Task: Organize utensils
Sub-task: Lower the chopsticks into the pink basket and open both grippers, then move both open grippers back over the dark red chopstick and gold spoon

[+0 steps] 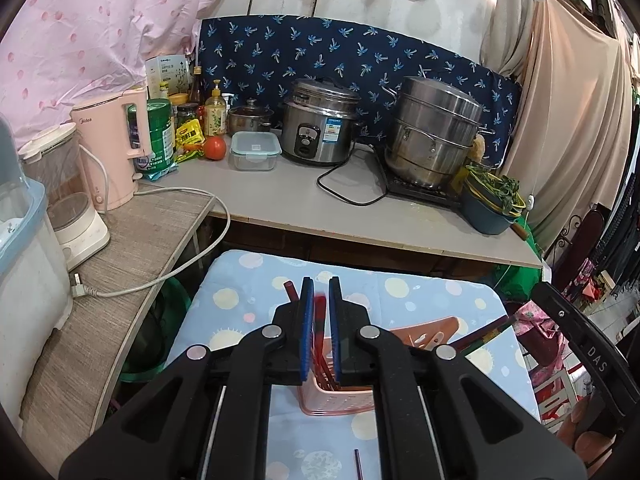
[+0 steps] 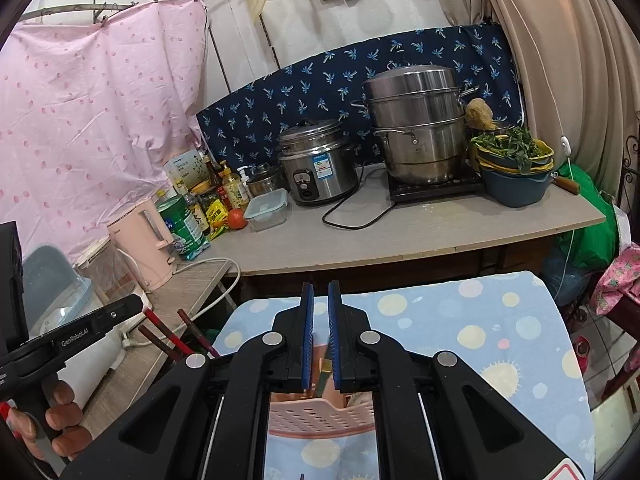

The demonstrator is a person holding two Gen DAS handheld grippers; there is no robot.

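Two black grippers with blue pads, both narrowed: left gripper [image 1: 321,284] clamped on red chopsticks [image 1: 320,320] above pink perforated plastic basket [image 1: 340,396] on dotted blue tablecloth [image 1: 248,292]; right gripper [image 2: 320,288] pinching one brownish chopstick [image 2: 326,364] over it. "GenRoboAI" on left handle, "Midea" on pink kettle [image 1: 116,144].

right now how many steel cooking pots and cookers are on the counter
3: the rice cooker mid-counter, the stacked steamer pot to its right on the hob, and a small lidded pot behind the clear container. Others may be hidden behind them.
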